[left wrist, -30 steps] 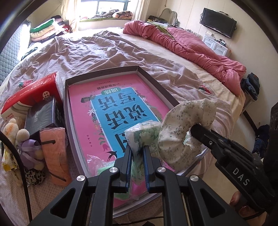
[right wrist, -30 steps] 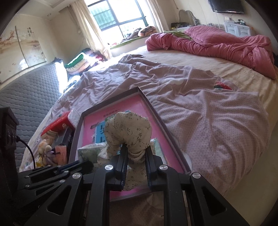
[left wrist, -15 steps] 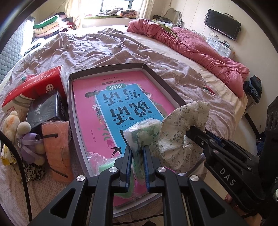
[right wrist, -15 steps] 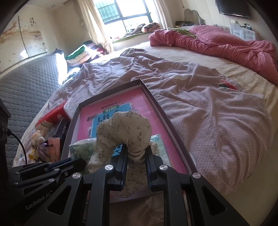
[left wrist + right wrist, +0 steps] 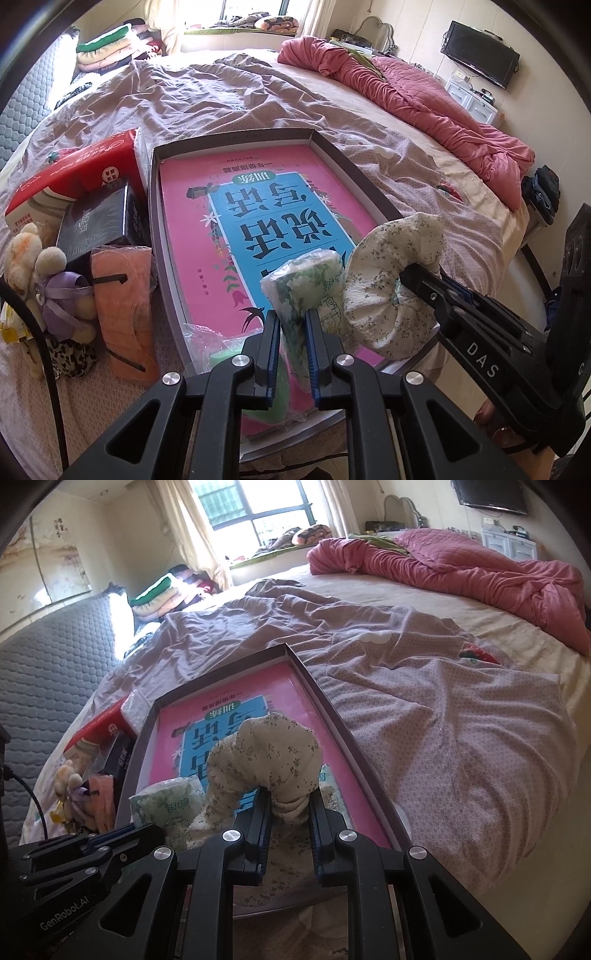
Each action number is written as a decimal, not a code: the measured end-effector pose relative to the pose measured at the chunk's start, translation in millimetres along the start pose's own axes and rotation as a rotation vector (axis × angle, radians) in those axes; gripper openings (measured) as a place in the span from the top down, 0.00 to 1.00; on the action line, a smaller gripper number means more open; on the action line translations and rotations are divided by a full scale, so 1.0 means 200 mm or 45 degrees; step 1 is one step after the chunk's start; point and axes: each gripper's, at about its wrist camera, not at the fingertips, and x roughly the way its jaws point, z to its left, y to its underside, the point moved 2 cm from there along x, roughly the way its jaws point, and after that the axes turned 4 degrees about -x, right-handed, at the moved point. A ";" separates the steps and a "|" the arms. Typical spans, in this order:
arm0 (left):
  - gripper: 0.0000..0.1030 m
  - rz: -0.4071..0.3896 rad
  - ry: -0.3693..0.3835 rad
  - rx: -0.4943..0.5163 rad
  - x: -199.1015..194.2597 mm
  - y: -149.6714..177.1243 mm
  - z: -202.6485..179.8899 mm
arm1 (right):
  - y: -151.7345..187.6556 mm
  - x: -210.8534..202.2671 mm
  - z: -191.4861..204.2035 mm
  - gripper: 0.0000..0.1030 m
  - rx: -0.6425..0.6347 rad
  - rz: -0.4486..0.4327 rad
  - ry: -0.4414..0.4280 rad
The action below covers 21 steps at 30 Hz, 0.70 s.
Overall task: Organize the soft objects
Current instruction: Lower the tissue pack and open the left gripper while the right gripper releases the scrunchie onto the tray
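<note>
Both grippers have barely shifted since a second ago, each with the same hold; the tray only sits a little lower in the left view, with more of the bed showing beyond it.

Left gripper (image 5: 291, 325) is clamped on a tissue pack (image 5: 306, 280) wrapped in green-flowered plastic, its blue pads pressing the pack's lower part so the top stands up above the fingers. Right gripper (image 5: 288, 812) is pinched shut on a floral cloth (image 5: 273, 753), cream with small dark sprigs, which bulges up and over the fingertips in a rounded hump. In the left view the cloth (image 5: 384, 280) curls just right of the pack, touching it, with the right gripper (image 5: 410, 273) entering from the lower right.

Both held things hang over the near end of a shallow dark tray (image 5: 354, 173) lying on the bed (image 5: 229, 92). A pink book (image 5: 258, 206) with a blue panel fills the tray floor. Left of the tray sit a red box (image 5: 74, 173), a black box (image 5: 96, 225), an orange pack (image 5: 125, 306) and a plush toy (image 5: 33, 258). A pink quilt (image 5: 461, 561) is heaped at the far side.
</note>
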 end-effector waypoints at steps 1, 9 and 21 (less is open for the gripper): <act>0.86 0.001 0.001 -0.003 0.00 0.00 0.00 | 0.00 0.00 0.01 0.81 -0.008 0.001 -0.001; 0.86 0.005 0.008 -0.009 0.00 -0.01 0.01 | 0.01 0.01 0.01 0.76 -0.010 0.002 0.001; 0.86 0.010 0.010 -0.003 0.00 -0.01 0.00 | 0.01 -0.01 -0.03 0.57 0.026 0.001 0.038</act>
